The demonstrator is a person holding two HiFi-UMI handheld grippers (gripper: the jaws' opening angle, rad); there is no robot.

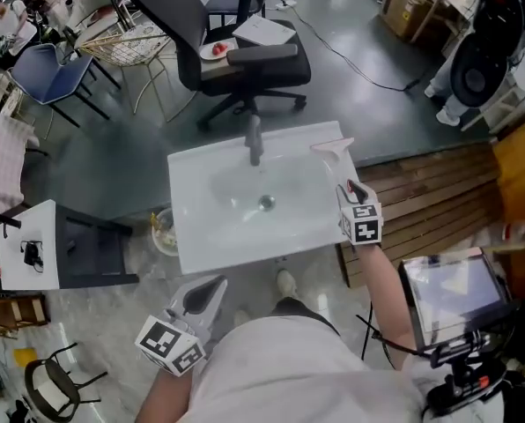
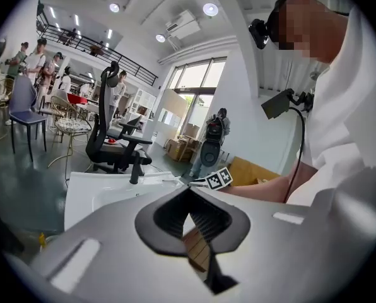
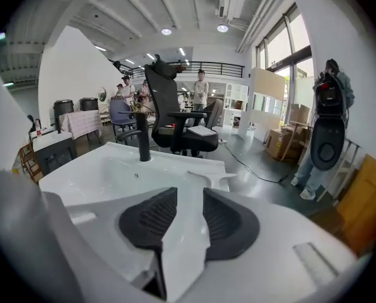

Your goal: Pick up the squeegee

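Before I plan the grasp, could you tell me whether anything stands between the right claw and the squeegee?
Nothing visible does. The right claw is open at the sink rim, and the white squeegee lies ahead on that bare rim; the faucet stands off to one side.

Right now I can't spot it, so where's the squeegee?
Head view: the squeegee lies on the sink at its far right corner, beyond the right gripper.
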